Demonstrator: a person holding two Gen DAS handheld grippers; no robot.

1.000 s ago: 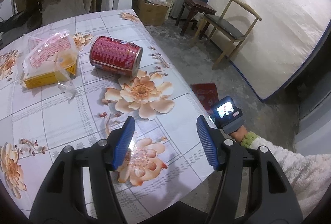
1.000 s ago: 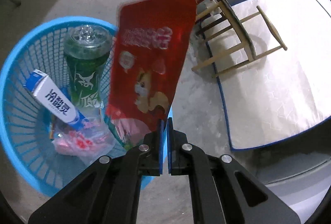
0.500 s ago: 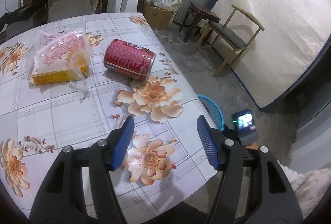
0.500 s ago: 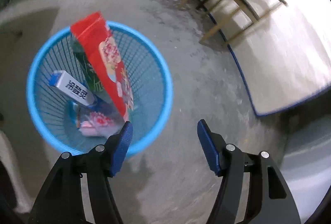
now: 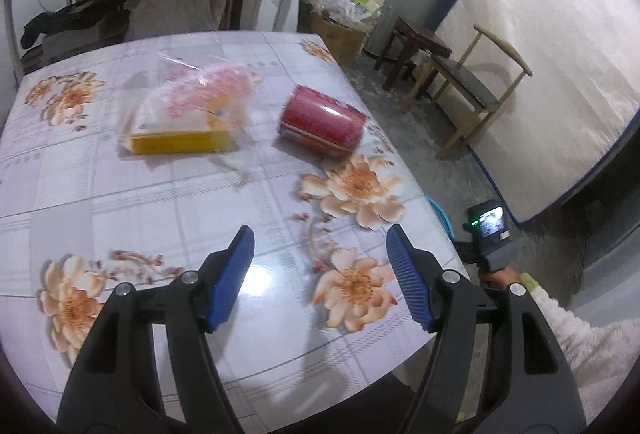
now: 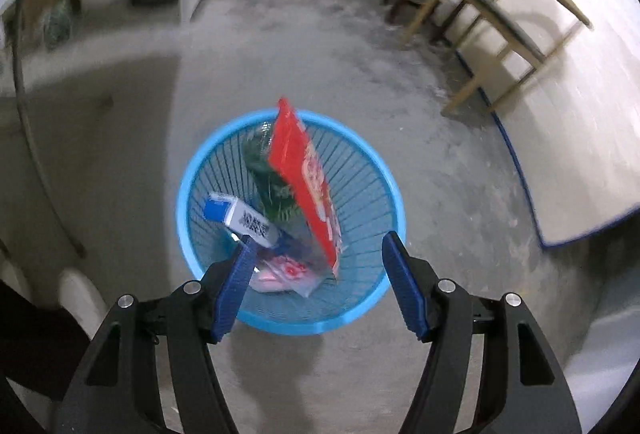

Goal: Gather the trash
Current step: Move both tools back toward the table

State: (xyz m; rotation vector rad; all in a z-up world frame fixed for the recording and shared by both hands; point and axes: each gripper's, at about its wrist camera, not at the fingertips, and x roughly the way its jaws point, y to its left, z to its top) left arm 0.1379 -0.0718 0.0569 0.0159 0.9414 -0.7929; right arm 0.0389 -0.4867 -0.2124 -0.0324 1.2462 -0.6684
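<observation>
I am counting two pieces of trash lying on the bench (image 5: 132,218): one red can (image 5: 322,127) on its side near the right edge, and one clear plastic bag (image 5: 192,113) with pink print and a yellow packet inside, sitting just left of the can and apart from it. Both are showing some motion blur.

I am holding the left gripper (image 5: 320,276) over the near part of the bench, jaws spread wide, nothing between them and nothing touching the blue pads. The can and the bag are lying well ahead of it.

I am holding the right gripper (image 6: 318,284) above one blue basket (image 6: 200,157) standing on the concrete floor. Its jaws are also spread wide and carrying nothing. Inside the basket I am counting four items: one red pouch (image 6: 306,179) standing on edge with its top corner rising to the far rim, one green bottle (image 6: 266,177) behind it, one blue-and-white carton (image 6: 242,220) leaning at the left, and one clear wrapper with pink print (image 6: 286,276) at the bottom. The left blue pad is overlapping the near basket wall in this view; I cannot tell whether it is touching.

From the left wrist view, a sliver of the basket rim is showing past the bench's right edge, with the right gripper's handle and small screen beside it.

One wooden chair (image 5: 474,89) and one mattress (image 5: 560,69) leaning upright are standing beyond.
</observation>
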